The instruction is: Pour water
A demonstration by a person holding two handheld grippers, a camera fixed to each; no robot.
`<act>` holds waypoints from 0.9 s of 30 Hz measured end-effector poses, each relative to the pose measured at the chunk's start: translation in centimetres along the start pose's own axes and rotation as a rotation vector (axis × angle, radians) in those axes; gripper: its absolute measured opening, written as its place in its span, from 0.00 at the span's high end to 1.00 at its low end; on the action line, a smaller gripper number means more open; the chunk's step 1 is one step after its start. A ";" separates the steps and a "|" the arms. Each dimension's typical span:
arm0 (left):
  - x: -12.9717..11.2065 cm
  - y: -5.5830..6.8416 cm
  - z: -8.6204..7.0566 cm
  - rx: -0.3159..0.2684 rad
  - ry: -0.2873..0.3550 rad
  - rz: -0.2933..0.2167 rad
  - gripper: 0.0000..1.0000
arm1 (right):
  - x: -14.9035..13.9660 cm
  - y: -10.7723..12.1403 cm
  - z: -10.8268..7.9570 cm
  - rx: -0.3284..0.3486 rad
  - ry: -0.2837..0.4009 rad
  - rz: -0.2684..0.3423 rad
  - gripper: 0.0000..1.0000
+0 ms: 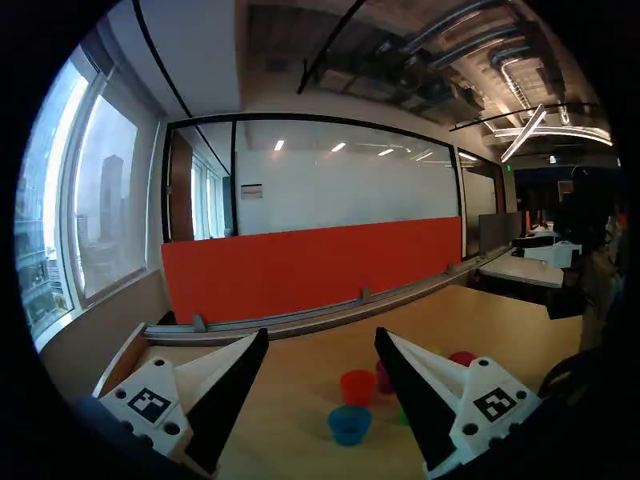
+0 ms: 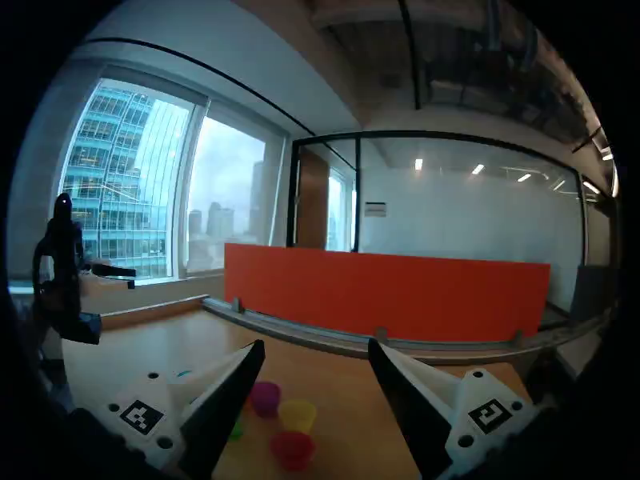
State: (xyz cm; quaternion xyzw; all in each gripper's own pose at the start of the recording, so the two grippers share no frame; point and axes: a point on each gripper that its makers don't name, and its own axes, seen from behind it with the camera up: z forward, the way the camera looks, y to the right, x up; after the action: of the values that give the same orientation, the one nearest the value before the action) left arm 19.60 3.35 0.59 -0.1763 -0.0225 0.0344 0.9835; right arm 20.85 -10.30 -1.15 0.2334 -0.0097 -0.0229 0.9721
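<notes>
Left tongs (image 1: 320,332) apart, blue cup (image 1: 350,422) ahead, right tongs (image 2: 314,344) apart, yellow cup (image 2: 297,414) ahead

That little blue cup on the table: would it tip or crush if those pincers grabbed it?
The blue cup looks small and thin-walled, probably plastic, so likely light and easily squeezed out of shape. It seems to narrow toward its base, so a sideways push might tip it. On the smooth table it may slide first.

No legible text, wall sign (image 1: 251,191) too blurred to read, markers (image 1: 150,404) on left gripper (image 1: 320,331) wordless patterns
</notes>
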 end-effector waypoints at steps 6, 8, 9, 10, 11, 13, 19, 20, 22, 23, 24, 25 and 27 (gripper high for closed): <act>0.1 0.8 0.3 -0.059 0.006 0.002 0.01 | 0.5 -1.7 0.1 0.075 0.001 0.007 0.00; 0.1 1.0 0.4 -0.075 0.005 -0.001 0.01 | 0.4 -2.1 0.2 0.090 -0.004 0.004 0.00; 0.0 1.2 0.4 -0.082 0.004 -0.003 0.01 | 0.4 -2.2 0.2 0.096 -0.007 0.002 0.00; -0.1 1.3 0.5 -0.090 0.000 -0.008 0.01 | 0.4 -2.4 0.3 0.103 -0.010 0.005 0.00; -0.2 1.4 0.5 -0.098 -0.005 -0.014 0.01 | 0.4 -2.6 0.4 0.110 -0.015 0.007 0.00; -0.5 1.5 0.7 -0.109 -0.013 -0.021 0.01 | 0.5 -2.9 0.5 0.125 -0.022 0.012 0.00; -1.5 1.8 1.0 -0.135 -0.041 -0.021 0.01 | 0.0 -3.8 0.9 0.176 -0.053 0.002 0.00; -1.7 1.9 1.0 -0.142 -0.046 -0.022 0.01 | -0.1 -4.1 1.0 0.184 -0.061 -0.005 0.00; -2.1 2.1 1.0 -0.154 -0.054 -0.020 0.01 | -0.4 -4.5 1.1 0.203 -0.073 -0.019 0.00; -2.3 2.2 1.1 -0.159 -0.058 -0.019 0.01 | -0.5 -4.8 1.1 0.215 -0.079 -0.028 0.00; -2.5 2.2 1.1 -0.164 -0.061 -0.017 0.01 | -0.6 -5.1 1.1 0.226 -0.083 -0.036 0.00; -2.6 2.2 1.1 -0.167 -0.065 -0.015 0.01 | -0.7 -5.2 1.2 0.232 -0.087 -0.043 0.00; -3.0 2.2 1.2 -0.174 -0.073 -0.010 0.01 | -0.9 -5.5 1.4 0.245 -0.095 -0.059 0.00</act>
State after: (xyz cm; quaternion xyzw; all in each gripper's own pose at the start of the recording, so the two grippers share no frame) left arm 16.44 5.60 0.86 -0.2594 -0.0620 0.0336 0.9632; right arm 19.70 -15.75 -2.42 0.3490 -0.0514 -0.0609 0.9337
